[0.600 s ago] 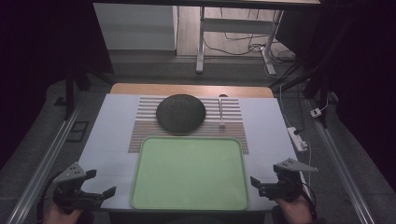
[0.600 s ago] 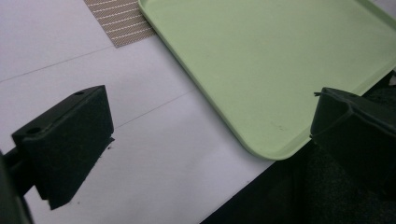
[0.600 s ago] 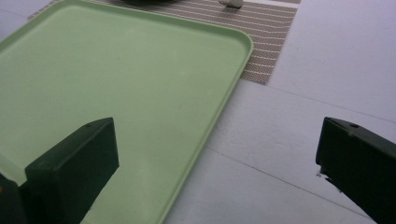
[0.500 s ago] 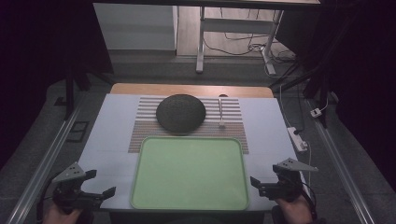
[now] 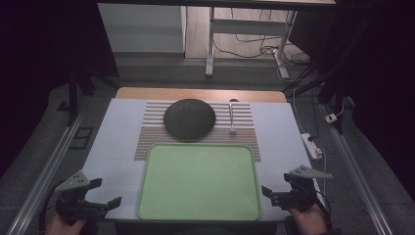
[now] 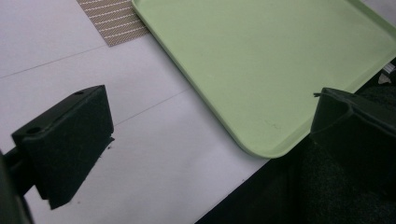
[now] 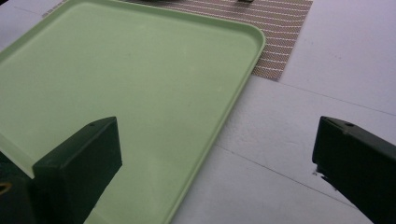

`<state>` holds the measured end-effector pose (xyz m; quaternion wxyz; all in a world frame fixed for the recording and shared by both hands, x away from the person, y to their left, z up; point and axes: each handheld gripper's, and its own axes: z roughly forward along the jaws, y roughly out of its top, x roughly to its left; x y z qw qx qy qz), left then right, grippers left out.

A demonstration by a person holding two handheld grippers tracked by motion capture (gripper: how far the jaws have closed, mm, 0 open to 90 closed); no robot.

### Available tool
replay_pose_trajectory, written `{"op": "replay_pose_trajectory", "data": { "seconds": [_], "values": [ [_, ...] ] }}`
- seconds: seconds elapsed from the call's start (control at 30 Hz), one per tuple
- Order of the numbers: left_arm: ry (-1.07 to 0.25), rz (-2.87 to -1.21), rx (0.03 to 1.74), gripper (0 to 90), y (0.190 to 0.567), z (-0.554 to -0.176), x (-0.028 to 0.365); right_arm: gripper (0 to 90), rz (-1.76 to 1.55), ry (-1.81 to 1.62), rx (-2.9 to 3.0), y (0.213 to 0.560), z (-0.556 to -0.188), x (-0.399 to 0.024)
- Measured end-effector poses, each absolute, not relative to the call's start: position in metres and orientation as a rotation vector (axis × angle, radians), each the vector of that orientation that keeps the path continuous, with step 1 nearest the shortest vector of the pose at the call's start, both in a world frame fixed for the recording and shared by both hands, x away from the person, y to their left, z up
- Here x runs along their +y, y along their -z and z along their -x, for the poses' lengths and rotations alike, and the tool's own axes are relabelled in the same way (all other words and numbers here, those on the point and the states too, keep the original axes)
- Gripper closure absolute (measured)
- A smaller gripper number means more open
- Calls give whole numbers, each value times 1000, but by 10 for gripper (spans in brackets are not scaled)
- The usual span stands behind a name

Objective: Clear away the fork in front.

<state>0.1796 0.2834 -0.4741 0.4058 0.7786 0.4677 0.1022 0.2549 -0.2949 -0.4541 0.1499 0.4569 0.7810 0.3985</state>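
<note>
The left gripper and the right gripper are each showing as a black handheld body carrying a grey three-cornered plate on top, with 2 black jaws reaching out from the front. In the gripper views, those jaws are appearing as chunky matte-black blocks with flat inner faces, angled edges and a small round hole near the top of each block. A thin pale cable is trailing from the right gripper, and a dark band is showing around the wrist of the right hand.
</note>
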Motion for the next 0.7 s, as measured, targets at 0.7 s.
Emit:
{"op": "replay_pose_trajectory", "data": {
  "seconds": [0.7],
  "values": [
    [-260,-1967,1184,0,474,-179,283,0,-1205,-1118,2281,450,-258,-282]
  ]
}}
